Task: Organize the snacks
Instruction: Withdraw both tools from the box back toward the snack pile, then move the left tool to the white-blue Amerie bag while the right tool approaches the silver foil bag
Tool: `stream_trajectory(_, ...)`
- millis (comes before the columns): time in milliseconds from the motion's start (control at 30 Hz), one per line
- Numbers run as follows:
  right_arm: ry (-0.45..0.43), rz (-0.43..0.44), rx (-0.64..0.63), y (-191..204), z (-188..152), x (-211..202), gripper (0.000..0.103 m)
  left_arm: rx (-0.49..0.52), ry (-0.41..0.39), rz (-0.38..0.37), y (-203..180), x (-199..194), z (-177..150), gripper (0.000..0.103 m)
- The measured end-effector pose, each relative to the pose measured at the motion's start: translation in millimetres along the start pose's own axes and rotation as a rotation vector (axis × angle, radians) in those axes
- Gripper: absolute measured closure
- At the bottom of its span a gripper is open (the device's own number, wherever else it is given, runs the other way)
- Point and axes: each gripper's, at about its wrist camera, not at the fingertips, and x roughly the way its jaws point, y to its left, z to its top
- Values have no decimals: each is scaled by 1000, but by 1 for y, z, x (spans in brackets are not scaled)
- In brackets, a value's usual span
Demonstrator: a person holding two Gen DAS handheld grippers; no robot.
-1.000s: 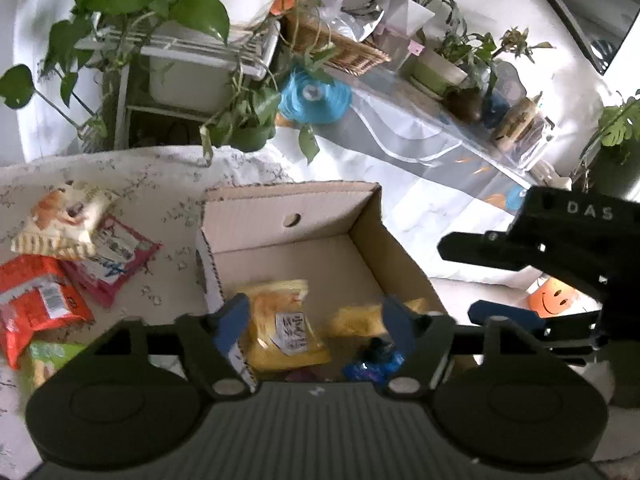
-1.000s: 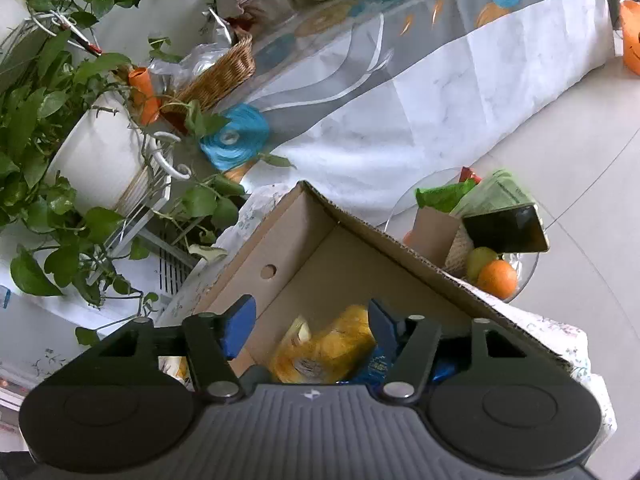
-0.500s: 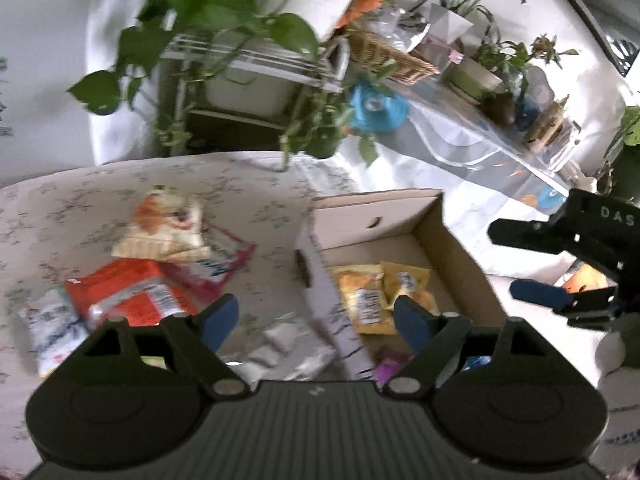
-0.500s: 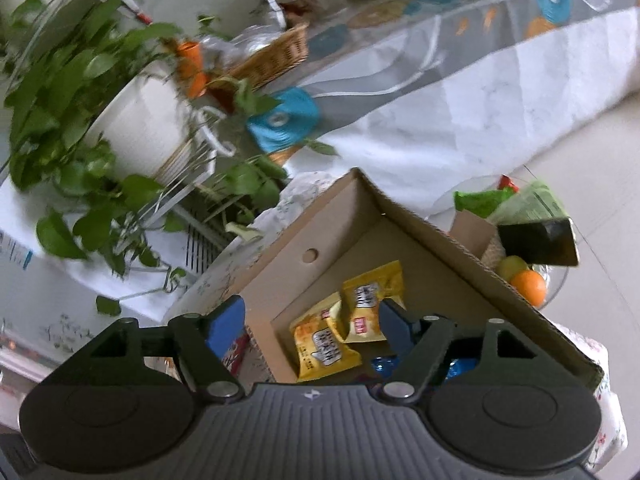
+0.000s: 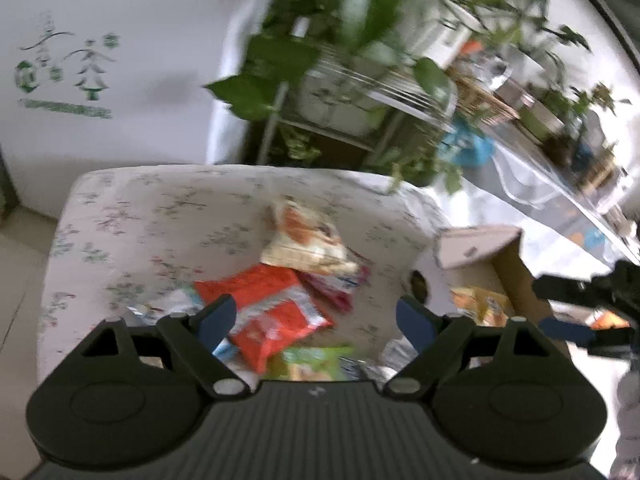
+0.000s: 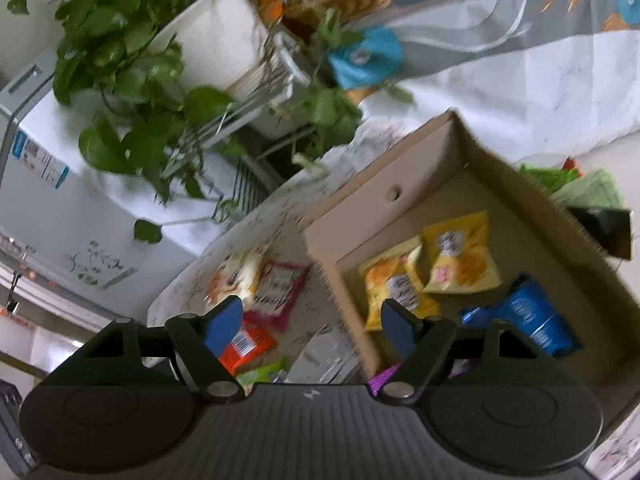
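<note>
Floral-patterned cloth (image 5: 168,216) covers the low table, with potted plants (image 6: 132,76) behind. Left portion: loose snacks await sorting, namely an orange-red packet (image 5: 276,304), a cream pouch (image 5: 306,240) overlapping a pink-red packet (image 5: 340,284), and a green packet (image 5: 312,360) nearest the camera. The left gripper (image 5: 316,318) hangs above this pile; its jaws have just been opening, stand wide apart, and grip nothing. Centre: the right gripper (image 6: 312,320) straddles the box's near wall; its jaws have likewise just been opening, and nothing is clamped between them. Right portion: the cardboard box (image 6: 532,200) already contains two yellow packets (image 6: 432,272) lying flat side by side, a blue packet (image 6: 536,320), and a purple item (image 6: 384,378), mostly hidden. By this evidence, sorting appears roughly half complete. Packets look soft, glossy, crinkled.
</note>
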Motion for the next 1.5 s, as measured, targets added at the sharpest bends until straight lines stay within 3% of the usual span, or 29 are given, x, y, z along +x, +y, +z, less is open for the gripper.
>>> stream_trajectory(333, 114, 25, 22, 24, -18, 25, 19, -60, -13, 149, 52, 5, 11, 16)
stream_trajectory(500, 156, -2, 76, 27, -24, 37, 16, -59, 20, 181, 72, 18, 13, 16)
stream_trajectory(700, 185, -64, 149, 27, -31, 53, 13, 88, 81, 157, 78, 40, 5, 16)
stream_trajectory(833, 185, -101, 173, 30, -34, 62, 12, 239, 111, 129, 74, 50, -7, 16)
stream_trajectory(1033, 188, -173, 213, 33, -40, 80, 10, 353, 132, 116, 70, 59, -19, 16)
stream_trajectory(1100, 182, -209, 219, 36, -43, 86, 9, 344, 130, 126, 70, 63, -20, 15)
stream_trajectory(1267, 148, -302, 250, 42, -51, 102, 9, 212, 139, 138, 75, 74, -17, 12)
stream_trajectory(1500, 111, -385, 277, 48, -57, 124, 9, 163, 122, 185, 71, 83, -15, 10)
